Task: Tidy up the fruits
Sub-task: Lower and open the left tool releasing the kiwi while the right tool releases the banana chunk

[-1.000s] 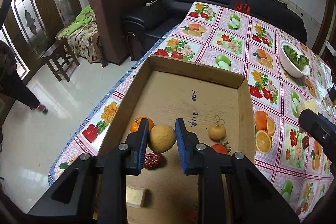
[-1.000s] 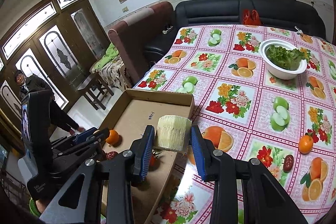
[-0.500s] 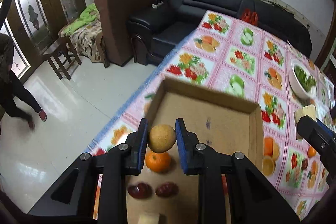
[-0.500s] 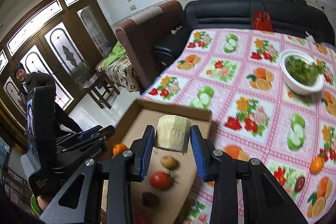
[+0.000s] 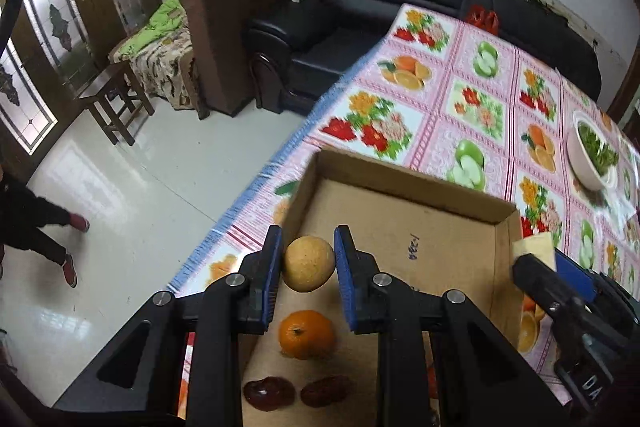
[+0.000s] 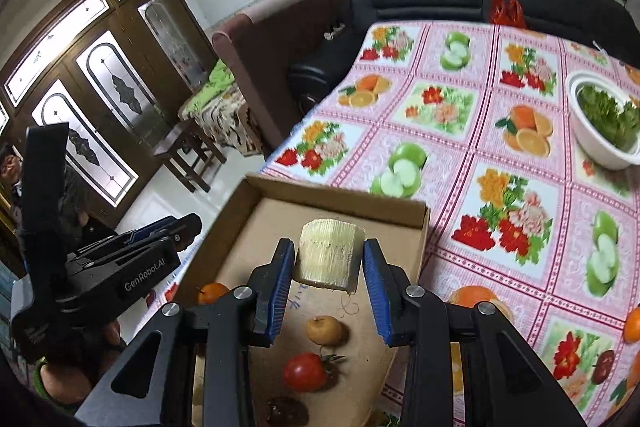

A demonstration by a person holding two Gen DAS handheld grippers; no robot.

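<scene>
My left gripper [image 5: 308,261] is shut on a round yellow-brown fruit [image 5: 309,263], held above the near left part of an open cardboard box [image 5: 404,183]. Under it in the box lie an orange [image 5: 306,334] and two dark red dates [image 5: 269,391]. My right gripper [image 6: 329,263] is shut on a pale ridged chunk of sugarcane [image 6: 329,259], held over the same cardboard box [image 6: 344,195]. Below that chunk sit a small brown fruit [image 6: 325,329], a red tomato [image 6: 306,371], a date [image 6: 286,410] and an orange [image 6: 212,291]. The left gripper's body [image 6: 120,267] shows at the left of the right wrist view.
A fruit-print tablecloth [image 6: 500,147] covers the table, with a white bowl of greens [image 6: 604,123] at the far right. An orange [image 6: 632,325] and a dark date [image 6: 602,367] lie loose on the cloth at right. Sofas [image 5: 360,15] stand beyond; a person's legs [image 5: 44,235] are on the floor at left.
Both grippers have travelled across the box with their loads still held. In the left view the box slid down and right; in the right view the tomato and small brown fruit came under the sugarcane.
</scene>
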